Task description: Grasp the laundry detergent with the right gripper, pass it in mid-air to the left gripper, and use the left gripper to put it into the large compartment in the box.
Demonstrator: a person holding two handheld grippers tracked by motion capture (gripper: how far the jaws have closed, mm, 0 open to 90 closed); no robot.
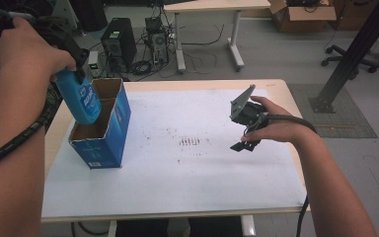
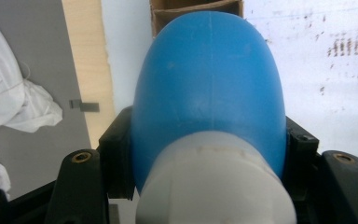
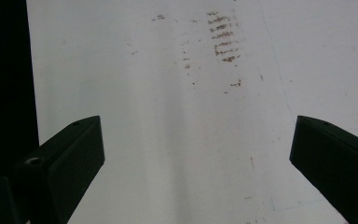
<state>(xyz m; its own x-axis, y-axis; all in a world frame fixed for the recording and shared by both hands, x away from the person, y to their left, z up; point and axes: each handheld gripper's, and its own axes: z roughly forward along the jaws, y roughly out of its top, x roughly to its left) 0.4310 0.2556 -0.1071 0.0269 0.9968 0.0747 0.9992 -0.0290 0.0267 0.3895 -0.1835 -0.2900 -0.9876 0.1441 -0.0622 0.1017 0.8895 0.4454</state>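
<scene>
Closest in, the left gripper [image 2: 209, 154] has its jaws pressed on the neck of a blue bottle [image 2: 209, 93], white cap [image 2: 214, 182] toward the camera and rounded base pointing away, so the bottle's long axis runs straight out ahead of the jaws. Just beyond that base lies the open cardboard box [image 1: 109, 118], a blue carton with a divider; in the high view the bottle [image 1: 81, 96] hangs tilted over its nearer compartment, base seemingly at the rim, though I cannot tell whether it touches. Well apart, across the white table sheet [image 1: 187, 182], the right gripper [image 1: 244, 144] hovers with jaws spread wide, holding nothing. The box's floor is hidden.
</scene>
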